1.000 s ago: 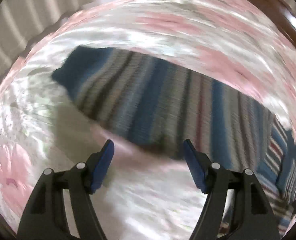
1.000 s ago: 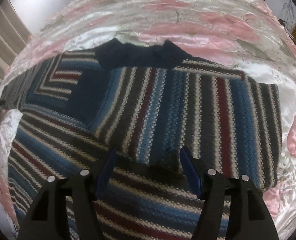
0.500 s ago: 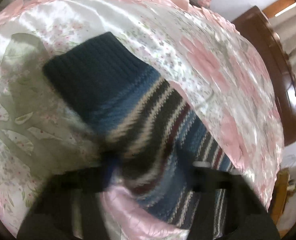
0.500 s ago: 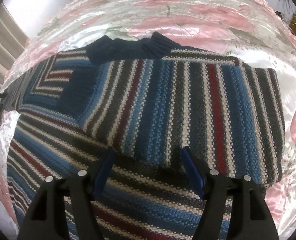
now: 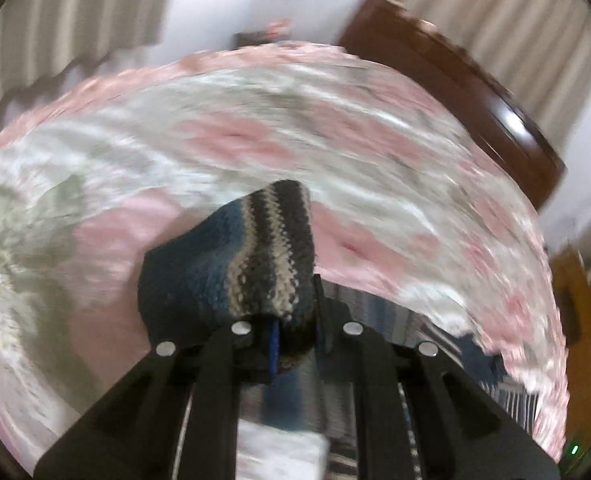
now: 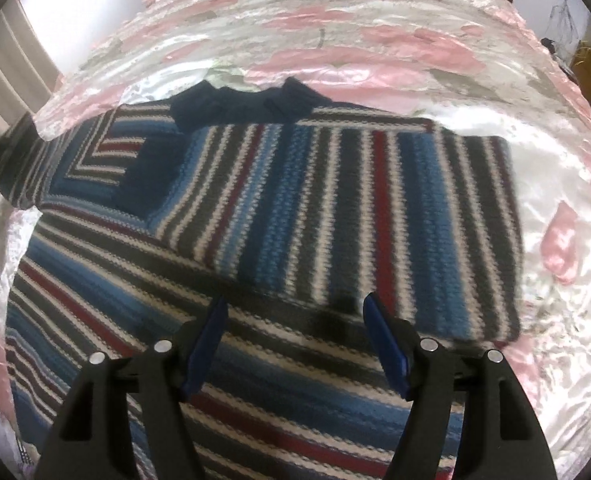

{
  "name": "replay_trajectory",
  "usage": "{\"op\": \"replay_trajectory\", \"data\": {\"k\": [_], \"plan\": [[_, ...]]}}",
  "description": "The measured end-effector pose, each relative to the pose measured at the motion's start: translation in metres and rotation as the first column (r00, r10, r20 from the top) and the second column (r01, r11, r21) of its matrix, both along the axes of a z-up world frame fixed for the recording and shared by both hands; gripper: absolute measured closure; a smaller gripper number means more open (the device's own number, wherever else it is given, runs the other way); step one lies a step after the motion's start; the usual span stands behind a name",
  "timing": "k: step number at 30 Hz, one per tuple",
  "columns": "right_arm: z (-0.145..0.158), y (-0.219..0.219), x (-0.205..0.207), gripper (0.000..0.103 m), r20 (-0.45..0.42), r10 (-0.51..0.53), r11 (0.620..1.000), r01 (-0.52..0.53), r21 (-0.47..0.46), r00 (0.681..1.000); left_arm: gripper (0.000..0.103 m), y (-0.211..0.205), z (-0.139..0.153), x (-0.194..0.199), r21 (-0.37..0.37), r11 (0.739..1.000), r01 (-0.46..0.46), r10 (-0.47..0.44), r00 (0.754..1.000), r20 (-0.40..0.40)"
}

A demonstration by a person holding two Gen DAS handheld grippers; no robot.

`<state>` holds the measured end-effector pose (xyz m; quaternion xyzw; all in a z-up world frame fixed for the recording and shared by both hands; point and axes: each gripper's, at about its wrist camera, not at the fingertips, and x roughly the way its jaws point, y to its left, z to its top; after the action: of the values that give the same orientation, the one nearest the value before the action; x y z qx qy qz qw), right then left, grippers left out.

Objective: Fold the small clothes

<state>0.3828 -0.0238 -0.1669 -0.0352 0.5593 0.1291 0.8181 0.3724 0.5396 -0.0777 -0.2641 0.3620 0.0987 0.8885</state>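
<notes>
A striped sweater (image 6: 295, 208) lies on a floral bed (image 6: 375, 40), one sleeve already folded across it. The left hand-held gripper (image 5: 295, 328) is clamped on the other sleeve (image 5: 255, 256), lifted. The right hand-held gripper (image 6: 295, 340) hovers with jaws apart. Folding looks roughly half finished.

A bed (image 6: 475, 160) with a shiny pink and white floral cover carries a striped knit sweater (image 6: 315, 208), spread flat with one sleeve folded across it.
</notes>
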Motion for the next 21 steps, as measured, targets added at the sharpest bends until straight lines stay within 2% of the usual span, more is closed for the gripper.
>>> {"op": "replay_trajectory", "data": {"k": [6,11,21], "plan": [[0.001,-0.021,-0.004,0.032,0.006,-0.033,0.999,0.033,0.010,0.999,0.092,-0.097,0.003,0.011,0.017,0.989,0.146,-0.146,0.989,0.032],[0.001,-0.030,-0.004,0.032,0.011,-0.042,0.999,0.041,0.013,0.999,0.092,-0.171,-0.008,0.015,0.064,0.964,0.259,-0.262,0.965,0.034],[-0.008,-0.032,0.001,0.032,0.003,-0.056,0.998,0.056,0.027,0.998,0.091,-0.264,-0.047,0.023,0.022,0.923,0.385,-0.385,0.923,0.001]]}}
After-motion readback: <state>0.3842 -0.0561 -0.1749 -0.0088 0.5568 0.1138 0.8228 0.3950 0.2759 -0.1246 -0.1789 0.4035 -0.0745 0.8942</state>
